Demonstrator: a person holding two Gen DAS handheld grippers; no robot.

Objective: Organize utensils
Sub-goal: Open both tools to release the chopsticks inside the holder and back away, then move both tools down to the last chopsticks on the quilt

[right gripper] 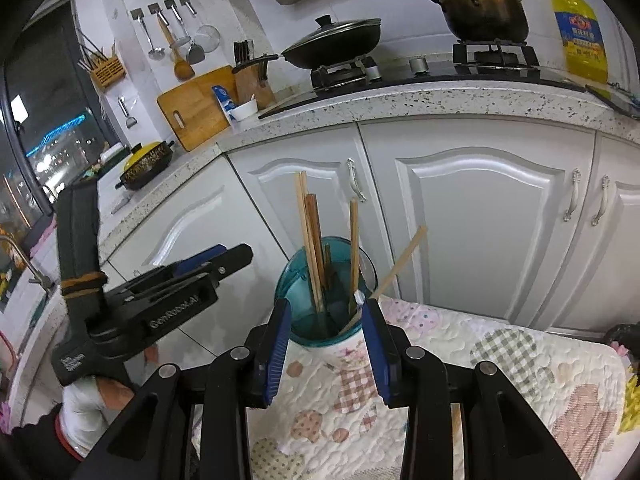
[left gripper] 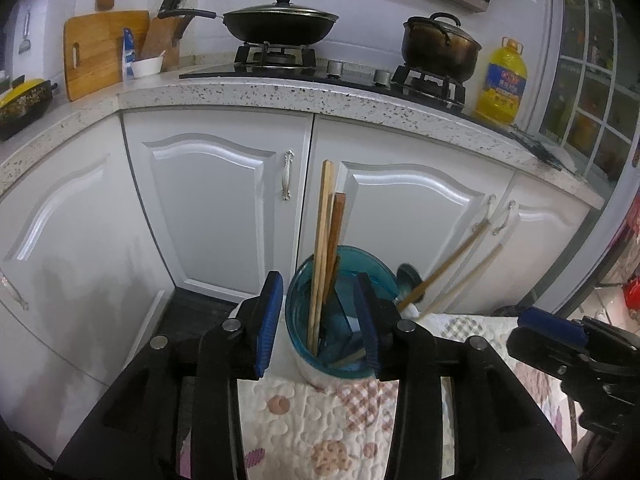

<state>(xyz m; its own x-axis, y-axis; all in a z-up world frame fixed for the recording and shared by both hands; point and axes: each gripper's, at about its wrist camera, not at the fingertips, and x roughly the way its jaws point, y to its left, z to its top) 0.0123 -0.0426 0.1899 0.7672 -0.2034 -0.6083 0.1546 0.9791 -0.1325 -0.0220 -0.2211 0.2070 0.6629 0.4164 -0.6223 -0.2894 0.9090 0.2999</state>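
A teal see-through cup (left gripper: 340, 312) is standing upright near the edge of a quilted patchwork cloth (left gripper: 320, 432), in front of white cabinet doors (left gripper: 208, 208). Several wooden chopsticks (left gripper: 326, 240) are standing in it, leaning against its far-left rim, their tops reaching well above the rim. In the right wrist view one more chopstick (right gripper: 354, 248) is standing nearer the cup's right side, and a pale stick with a white tip (right gripper: 394, 268) is leaning out to the right over the rim. In the left wrist view two long pale utensils (left gripper: 460, 268), blurred, are slanting up to the right just beside the cup, next to a dark round spoon bowl (left gripper: 408, 276).

The left gripper (left gripper: 320, 320) is sitting with its blue-padded jaws partly apart on either side of the cup's near wall, pads not pressing it. The right gripper (right gripper: 326, 344) is showing the same partly open gap, nothing gripped, just short of the cup
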